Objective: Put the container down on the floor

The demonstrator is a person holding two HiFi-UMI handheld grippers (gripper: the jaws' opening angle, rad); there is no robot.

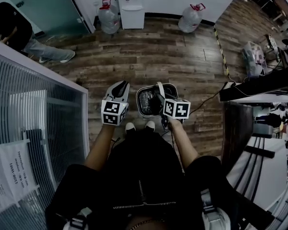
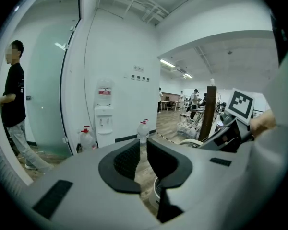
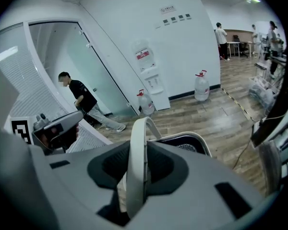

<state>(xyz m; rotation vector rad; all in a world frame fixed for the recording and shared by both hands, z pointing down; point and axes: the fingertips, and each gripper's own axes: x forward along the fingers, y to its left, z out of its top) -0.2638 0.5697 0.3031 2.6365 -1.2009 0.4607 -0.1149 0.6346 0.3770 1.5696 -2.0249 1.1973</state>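
The container (image 1: 143, 92) is a white bin with a dark mesh inside and a white hoop handle (image 3: 137, 157). It hangs above the wooden floor (image 1: 153, 56), just ahead of the person's shoes (image 1: 139, 126). My right gripper (image 1: 159, 99) is shut on that handle, which runs upright between its pads in the right gripper view; the bin's rim (image 3: 194, 137) shows beyond them. To the left of the bin, my left gripper (image 1: 120, 86) is open by a narrow gap with nothing in it (image 2: 143, 159). Part of the bin (image 2: 157, 189) shows below its jaws.
A slatted glass partition (image 1: 33, 109) rises close on the left. Behind it stands a person (image 1: 12, 28). A water dispenser (image 1: 132, 4) and two water jugs (image 1: 109, 17) (image 1: 192, 17) line the far wall. To the right are a dark desk (image 1: 259, 87) and a floor cable (image 1: 209, 99).
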